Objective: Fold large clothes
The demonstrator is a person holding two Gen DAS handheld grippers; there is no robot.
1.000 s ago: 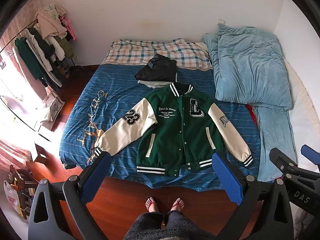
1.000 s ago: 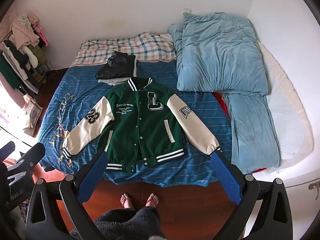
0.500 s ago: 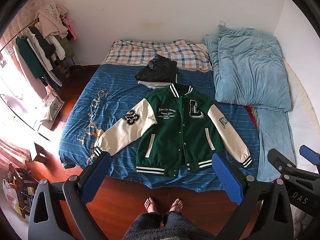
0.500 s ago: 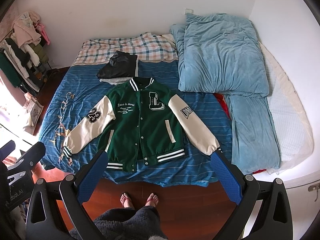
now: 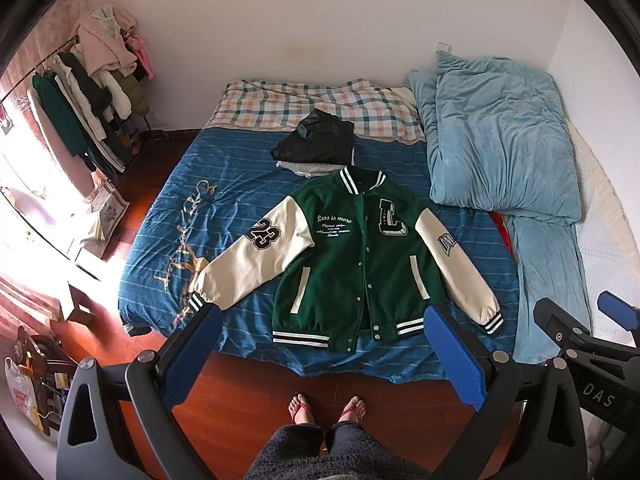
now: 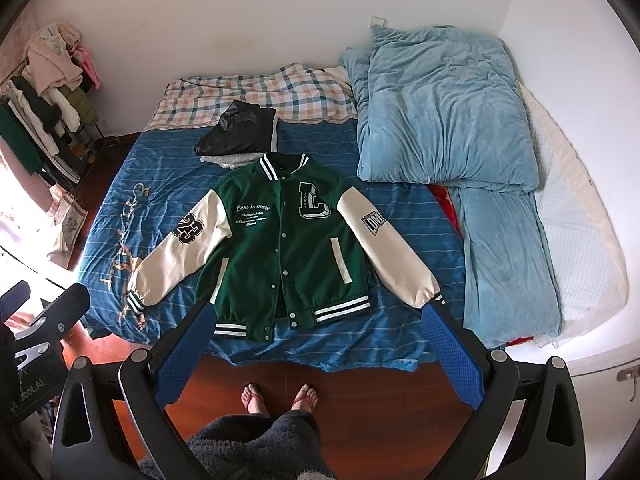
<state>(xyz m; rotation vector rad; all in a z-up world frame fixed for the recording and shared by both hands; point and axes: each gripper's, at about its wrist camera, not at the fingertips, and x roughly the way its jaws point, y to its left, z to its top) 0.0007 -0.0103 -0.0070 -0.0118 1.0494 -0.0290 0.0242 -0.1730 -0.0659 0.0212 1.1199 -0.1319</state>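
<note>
Green varsity jacket with cream sleeves laid flat, front up and buttoned, on the blue striped bedsheet near the bed's foot.

Both sleeves angle outward and down. The left gripper and right gripper hover above the wooden floor with blue-padded jaws spread wide, holding nothing. A folded black garment lies just beyond the collar; a light blue duvet is bunched to the right.
</note>
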